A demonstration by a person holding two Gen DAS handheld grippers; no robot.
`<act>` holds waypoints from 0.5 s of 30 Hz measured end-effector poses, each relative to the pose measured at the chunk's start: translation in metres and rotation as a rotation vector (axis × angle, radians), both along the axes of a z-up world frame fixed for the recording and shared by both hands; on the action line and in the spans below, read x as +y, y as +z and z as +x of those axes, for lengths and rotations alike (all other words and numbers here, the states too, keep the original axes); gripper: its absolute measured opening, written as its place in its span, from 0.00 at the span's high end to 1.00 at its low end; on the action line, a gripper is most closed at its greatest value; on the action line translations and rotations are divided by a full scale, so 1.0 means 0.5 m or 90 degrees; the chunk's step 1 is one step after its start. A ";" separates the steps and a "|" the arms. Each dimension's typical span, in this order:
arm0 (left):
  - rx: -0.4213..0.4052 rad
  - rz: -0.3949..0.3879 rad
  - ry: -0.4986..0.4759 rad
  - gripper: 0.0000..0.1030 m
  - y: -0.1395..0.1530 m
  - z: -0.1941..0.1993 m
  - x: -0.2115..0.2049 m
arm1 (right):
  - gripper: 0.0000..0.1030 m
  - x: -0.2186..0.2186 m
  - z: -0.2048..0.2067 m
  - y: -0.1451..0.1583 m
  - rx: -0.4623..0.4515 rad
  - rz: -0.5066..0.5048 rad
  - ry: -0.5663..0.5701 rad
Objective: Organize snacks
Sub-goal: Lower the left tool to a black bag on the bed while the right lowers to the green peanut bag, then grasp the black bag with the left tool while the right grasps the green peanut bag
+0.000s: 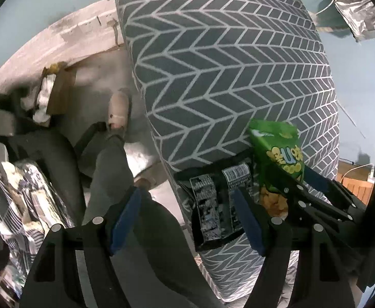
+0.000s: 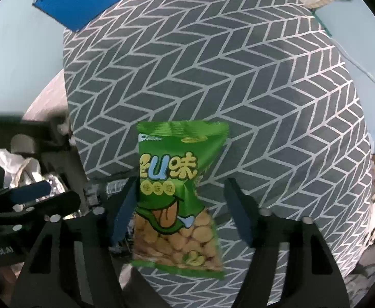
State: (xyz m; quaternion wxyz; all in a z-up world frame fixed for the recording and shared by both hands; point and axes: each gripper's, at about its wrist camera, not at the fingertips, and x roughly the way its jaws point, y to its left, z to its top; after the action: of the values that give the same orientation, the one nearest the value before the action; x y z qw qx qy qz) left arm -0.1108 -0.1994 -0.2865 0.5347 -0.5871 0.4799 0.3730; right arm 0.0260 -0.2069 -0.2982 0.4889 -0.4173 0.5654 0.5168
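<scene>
The right gripper [image 2: 181,211] straddles a green snack packet [image 2: 179,197] on the grey chevron cloth [image 2: 226,82], apparently unpinched; the left gripper [image 1: 187,220] gapes empty beside black packets [image 1: 213,205].

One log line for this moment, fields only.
left gripper: open, empty | right gripper: open around green snack bag | surface: herringbone cloth

Both wrist views downward, close; share patterned cloth [image 1: 226,77].
</scene>
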 end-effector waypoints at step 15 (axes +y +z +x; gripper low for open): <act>0.006 -0.032 0.035 0.23 -0.038 0.047 -0.037 | 0.64 -0.049 0.043 0.004 -0.064 0.027 0.049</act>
State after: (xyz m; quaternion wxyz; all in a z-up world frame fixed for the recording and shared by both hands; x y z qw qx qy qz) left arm -0.0873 -0.2178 -0.3057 0.5070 -0.6117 0.4754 0.3779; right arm 0.0475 -0.2313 -0.2962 0.5050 -0.4540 0.5127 0.5254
